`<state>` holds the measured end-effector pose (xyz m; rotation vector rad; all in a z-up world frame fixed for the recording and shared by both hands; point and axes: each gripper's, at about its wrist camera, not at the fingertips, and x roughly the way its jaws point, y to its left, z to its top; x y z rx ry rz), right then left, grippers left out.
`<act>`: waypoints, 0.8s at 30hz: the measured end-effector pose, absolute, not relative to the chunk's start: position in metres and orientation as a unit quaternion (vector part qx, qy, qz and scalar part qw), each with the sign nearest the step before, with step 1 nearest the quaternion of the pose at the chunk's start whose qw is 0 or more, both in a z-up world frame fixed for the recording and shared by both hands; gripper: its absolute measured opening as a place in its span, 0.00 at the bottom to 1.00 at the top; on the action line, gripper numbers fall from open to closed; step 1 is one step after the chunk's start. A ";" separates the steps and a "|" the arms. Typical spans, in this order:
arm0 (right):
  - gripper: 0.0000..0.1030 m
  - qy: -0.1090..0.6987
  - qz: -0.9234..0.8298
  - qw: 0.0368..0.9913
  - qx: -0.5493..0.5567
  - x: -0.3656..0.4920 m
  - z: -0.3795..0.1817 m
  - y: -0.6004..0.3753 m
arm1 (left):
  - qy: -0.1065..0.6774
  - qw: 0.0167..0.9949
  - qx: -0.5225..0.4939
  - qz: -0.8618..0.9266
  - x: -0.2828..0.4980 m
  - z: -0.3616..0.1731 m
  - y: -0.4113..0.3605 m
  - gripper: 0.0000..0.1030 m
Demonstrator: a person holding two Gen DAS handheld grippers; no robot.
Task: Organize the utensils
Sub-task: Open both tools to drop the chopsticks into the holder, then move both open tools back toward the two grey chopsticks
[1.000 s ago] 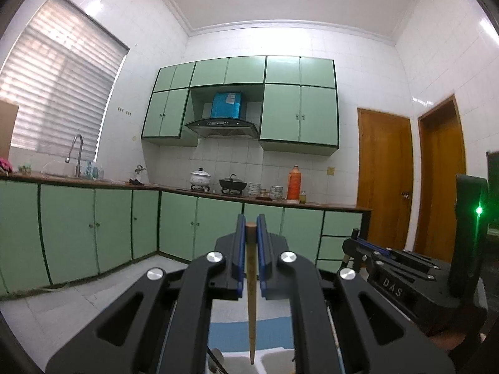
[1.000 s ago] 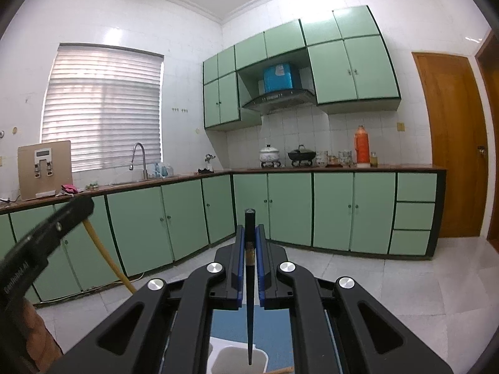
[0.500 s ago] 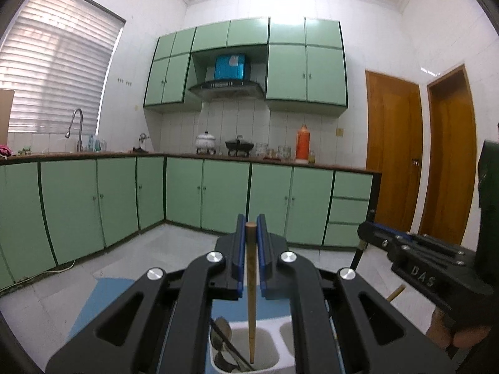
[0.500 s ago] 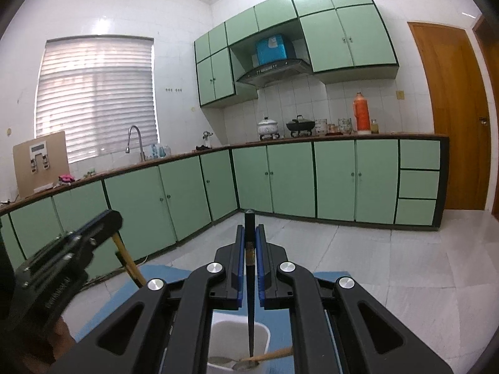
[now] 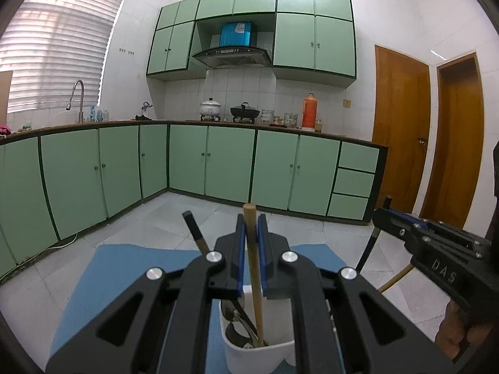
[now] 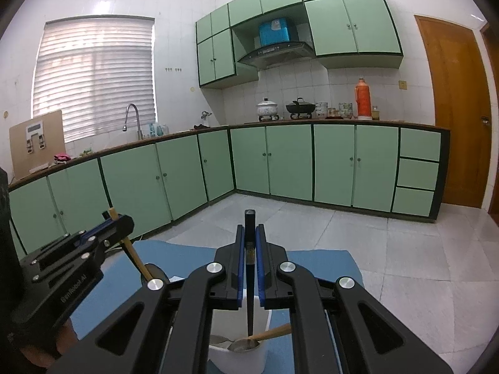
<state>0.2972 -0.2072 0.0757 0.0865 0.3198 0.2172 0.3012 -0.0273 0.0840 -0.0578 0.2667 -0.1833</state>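
Through the left wrist view, we see our left gripper (image 5: pixel 250 258) clamped on a pale wooden stick-shaped utensil handle (image 5: pixel 254 268), which stands nearly upright between the blue pads. Its long axis runs downward from the fingers, and its lower end already sits inside the white plastic utensil holder (image 5: pixel 259 357), directly below and just ahead of the fingertips. A dark-handled utensil (image 5: pixel 195 232) leans out of that same holder to the left of our fingers. The right gripper (image 5: pixel 436 249) shows off to the right.

Through the right wrist view, our right gripper (image 6: pixel 249 258) is closed on a slim black utensil handle (image 6: pixel 249 268), also upright, its tip pointing down into the holder's compartment right under the fingers, above a metal spoon bowl (image 6: pixel 243 344). We judge both hands equally near; release should drop each piece in.
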 end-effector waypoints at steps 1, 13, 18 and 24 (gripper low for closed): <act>0.07 0.160 0.108 0.980 0.042 0.297 0.077 -0.207 | 0.133 0.986 -0.029 -0.091 0.301 0.085 -0.027 0.09; 0.34 0.126 0.085 0.987 0.053 0.280 0.101 -0.228 | 0.083 0.991 -0.041 -0.096 0.273 0.109 -0.017 0.53; 0.51 0.105 0.069 0.991 0.054 0.261 0.108 -0.239 | 0.058 0.993 -0.043 -0.090 0.255 0.120 -0.013 0.73; 0.73 0.077 0.044 0.995 0.045 0.220 0.103 -0.248 | 0.031 0.996 -0.035 -0.080 0.218 0.123 -0.005 0.89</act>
